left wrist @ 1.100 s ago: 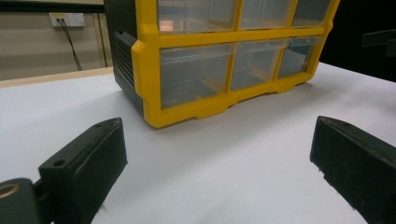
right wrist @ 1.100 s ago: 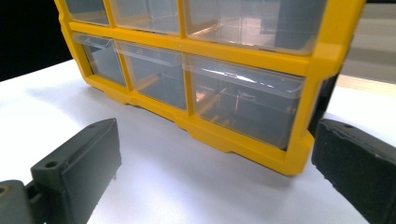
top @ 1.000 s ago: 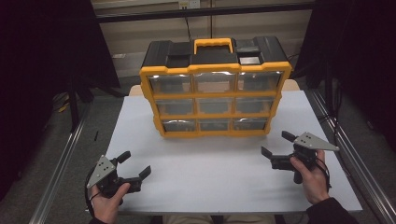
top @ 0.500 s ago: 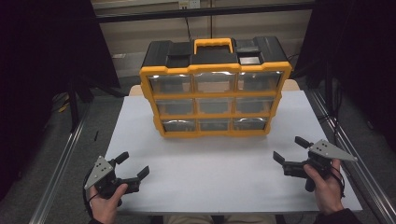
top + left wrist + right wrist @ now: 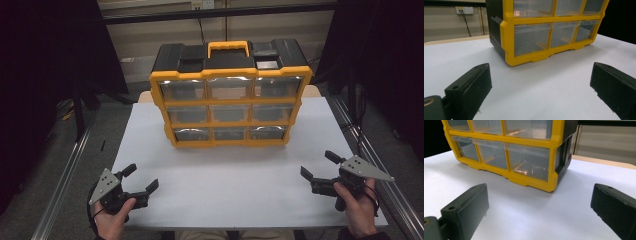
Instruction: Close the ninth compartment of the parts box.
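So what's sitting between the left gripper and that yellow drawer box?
Nothing: in the high view, bare white table separates the open left gripper from the drawer box.

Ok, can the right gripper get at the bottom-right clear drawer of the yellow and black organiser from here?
Probably yes: the right gripper is open and empty, and bare white table lies between it and the bottom-right clear drawer of the yellow and black organiser.

We look from the high view down and forward over the table (image 5: pixel 225 190), facing the front of the drawer cabinet (image 5: pixel 229 95) from well back. Our left gripper view sits low, near the cabinet's lower left corner (image 5: pixel 509 60); our right gripper view sits low, near its lower right corner (image 5: pixel 552 186). All three share the cabinet's drawer front.
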A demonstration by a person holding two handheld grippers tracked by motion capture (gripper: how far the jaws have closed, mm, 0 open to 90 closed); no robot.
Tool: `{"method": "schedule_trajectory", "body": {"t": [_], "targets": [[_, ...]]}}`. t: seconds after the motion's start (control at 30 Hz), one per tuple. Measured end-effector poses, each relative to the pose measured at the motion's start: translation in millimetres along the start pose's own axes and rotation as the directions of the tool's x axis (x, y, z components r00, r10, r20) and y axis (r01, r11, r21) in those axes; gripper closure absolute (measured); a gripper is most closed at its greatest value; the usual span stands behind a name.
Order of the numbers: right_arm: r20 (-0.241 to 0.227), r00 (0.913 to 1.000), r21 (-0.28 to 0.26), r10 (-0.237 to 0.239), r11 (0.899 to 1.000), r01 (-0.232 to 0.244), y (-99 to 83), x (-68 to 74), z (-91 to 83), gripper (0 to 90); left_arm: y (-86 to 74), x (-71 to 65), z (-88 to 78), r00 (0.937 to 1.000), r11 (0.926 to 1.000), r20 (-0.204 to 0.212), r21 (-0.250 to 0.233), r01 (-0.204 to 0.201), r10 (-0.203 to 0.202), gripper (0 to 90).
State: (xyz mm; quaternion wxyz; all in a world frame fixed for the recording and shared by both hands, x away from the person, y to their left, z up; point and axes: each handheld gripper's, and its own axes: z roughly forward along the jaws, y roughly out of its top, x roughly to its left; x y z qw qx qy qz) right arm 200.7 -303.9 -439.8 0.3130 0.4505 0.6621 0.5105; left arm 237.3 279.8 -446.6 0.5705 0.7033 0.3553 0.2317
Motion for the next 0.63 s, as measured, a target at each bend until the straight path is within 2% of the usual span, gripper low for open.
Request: {"method": "schedule_trajectory", "body": {"t": [0.13, 0.17, 0.33, 0.57, 0.63], "targets": [[0.0, 1.0, 0.0, 0.001, 1.0, -0.001, -1.2, -1.0, -4.1, 1.5, 0.1, 0.3, -1.3, 1.0, 1.0, 0.0, 0.002, -0.006, 0.006, 3.5], [0.002, 1.0, -0.003, -0.005, 1.0, 0.005, -1.8, -1.1, -4.7, 1.5, -0.2, -0.3, -1.3, 1.0, 1.0, 0.001, -0.001, 0.005, -0.005, 3.6], [-0.006, 0.9997, -0.012, -0.024, 1.0, 0.024, -4.2, -2.9, -10.6, 1.3, -0.4, -0.9, -3.0, 1.0, 0.9999, 0.0, -0.005, 0.009, -0.009, 3.5], [0.006, 1.0, -0.003, -0.002, 1.0, 0.002, -7.3, -4.7, -16.9, 1.4, -0.6, -1.2, -5.1, 0.9999, 0.9998, -0.006, -0.013, 0.016, -0.016, 3.6], [0.006, 0.9999, -0.01, 0.008, 1.0, -0.008, -7.3, -5.9, -16.4, 1.4, -0.2, -0.4, -4.9, 1.0, 1.0, -0.003, -0.005, 0.003, -0.003, 3.5]]}}
